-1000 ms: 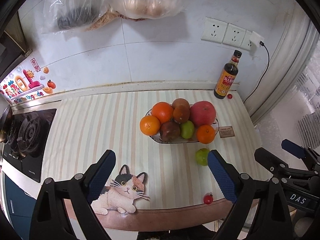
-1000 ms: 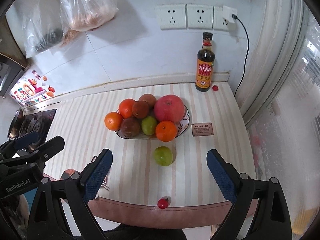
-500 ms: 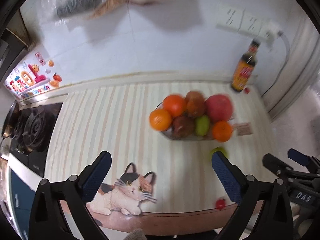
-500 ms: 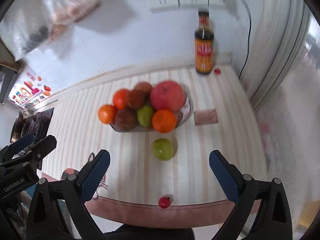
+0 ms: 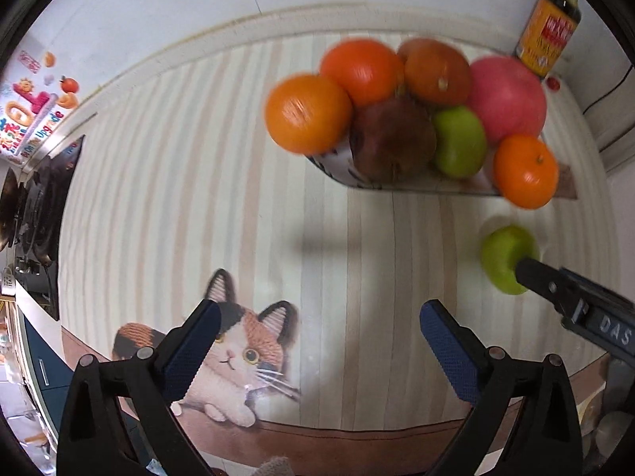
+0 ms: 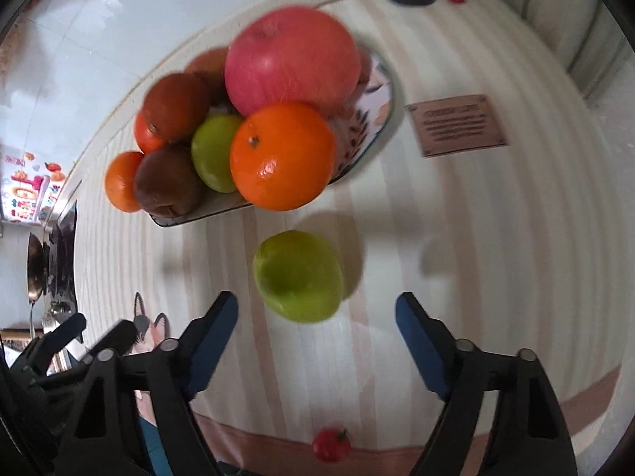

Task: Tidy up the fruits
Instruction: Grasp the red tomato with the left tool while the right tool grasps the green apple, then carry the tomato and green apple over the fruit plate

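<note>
Green, and lying loose on the striped mat: one green apple (image 6: 298,275) is seen just near of the fruit plate (image 6: 377,119), not touching it. The right gripper (image 6: 317,333) is held wide apart with the apple just beyond its blue pads, nothing pinched. The left gripper (image 5: 317,341) is likewise spread and empty, over bare mat (image 5: 198,182) near a cat picture (image 5: 234,353).

Count on the plate, right wrist view: three oranges (image 6: 282,156), one large red apple (image 6: 291,61), one green fruit (image 6: 214,150), two brown fruits (image 6: 168,184); a further reddish-brown fruit at the far side is partly hidden. Two small red fruits are noted on the mat: one at the near edge (image 6: 331,445), one far beside a sauce bottle (image 5: 549,35).

Writing: "DAS" is read on the right gripper's body in the left wrist view. The brown card (image 6: 456,125) and the bottle label are too blurred to read.
</note>
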Tool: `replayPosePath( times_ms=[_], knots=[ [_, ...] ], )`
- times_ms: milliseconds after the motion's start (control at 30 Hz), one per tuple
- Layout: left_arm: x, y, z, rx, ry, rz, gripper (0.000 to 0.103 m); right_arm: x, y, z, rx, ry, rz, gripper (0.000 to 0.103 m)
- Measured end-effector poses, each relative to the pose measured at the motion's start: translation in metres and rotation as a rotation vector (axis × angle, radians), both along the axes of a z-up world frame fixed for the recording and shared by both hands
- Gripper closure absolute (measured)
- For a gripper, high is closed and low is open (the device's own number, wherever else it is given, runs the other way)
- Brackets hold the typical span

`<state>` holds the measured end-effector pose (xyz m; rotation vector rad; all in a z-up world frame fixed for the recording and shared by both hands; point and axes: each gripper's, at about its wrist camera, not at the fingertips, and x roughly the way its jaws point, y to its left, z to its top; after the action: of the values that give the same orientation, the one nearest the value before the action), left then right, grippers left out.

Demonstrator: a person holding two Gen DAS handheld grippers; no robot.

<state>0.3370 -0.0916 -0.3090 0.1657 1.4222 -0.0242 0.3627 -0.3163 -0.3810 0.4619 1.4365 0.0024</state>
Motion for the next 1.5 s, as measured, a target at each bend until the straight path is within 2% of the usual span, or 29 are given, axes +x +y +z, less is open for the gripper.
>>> replayPosePath(
  times_ms=[67,167,267,367,567,600,733,900,967,1000,1067,1267,1500],
  knots=[
    [0.000,-0.003,-0.009,0.006,0.016,-0.006,0.000,0.006,0.005,-0.011,0.020,0.009,0.013,0.027],
    [-0.001,-0.006,-0.019,0.015,0.039,-0.010,0.000,0.016,0.013,-0.026,0.024,0.015,0.039,0.042],
    [-0.006,-0.010,-0.023,0.001,0.059,-0.026,0.000,0.018,0.016,-0.028,0.005,-0.003,0.056,0.043],
    [-0.022,-0.017,-0.021,-0.057,0.103,-0.067,0.000,0.002,0.005,-0.020,0.014,-0.009,0.057,0.043],
    [-0.076,-0.066,-0.037,-0.167,0.279,-0.273,0.002,-0.068,-0.031,-0.002,-0.034,0.015,0.011,0.043],
    [-0.084,-0.074,-0.042,-0.190,0.301,-0.296,0.005,-0.082,-0.038,-0.003,-0.042,0.025,-0.008,0.043],
    [-0.102,-0.099,-0.053,-0.234,0.337,-0.342,0.028,-0.119,-0.058,-0.009,-0.035,0.054,-0.093,0.043],
    [-0.106,-0.122,-0.057,-0.235,0.319,-0.363,0.038,-0.143,-0.073,-0.013,-0.030,0.053,-0.161,0.043],
    [-0.106,-0.135,-0.056,-0.239,0.312,-0.372,0.053,-0.145,-0.073,-0.014,-0.034,0.053,-0.169,0.043],
    [-0.105,-0.139,-0.057,-0.236,0.310,-0.378,0.056,-0.147,-0.076,-0.013,-0.037,0.052,-0.171,0.043],
    [-0.108,-0.149,-0.059,-0.229,0.310,-0.388,0.075,-0.150,-0.076,-0.014,-0.039,0.053,-0.174,0.043],
    [-0.110,-0.159,-0.058,-0.234,0.286,-0.377,0.075,-0.152,-0.072,-0.012,-0.043,0.048,-0.162,0.043],
    [-0.096,-0.137,-0.057,-0.246,0.257,-0.277,0.075,-0.132,-0.062,-0.003,-0.034,0.017,-0.121,0.043]
  ],
)
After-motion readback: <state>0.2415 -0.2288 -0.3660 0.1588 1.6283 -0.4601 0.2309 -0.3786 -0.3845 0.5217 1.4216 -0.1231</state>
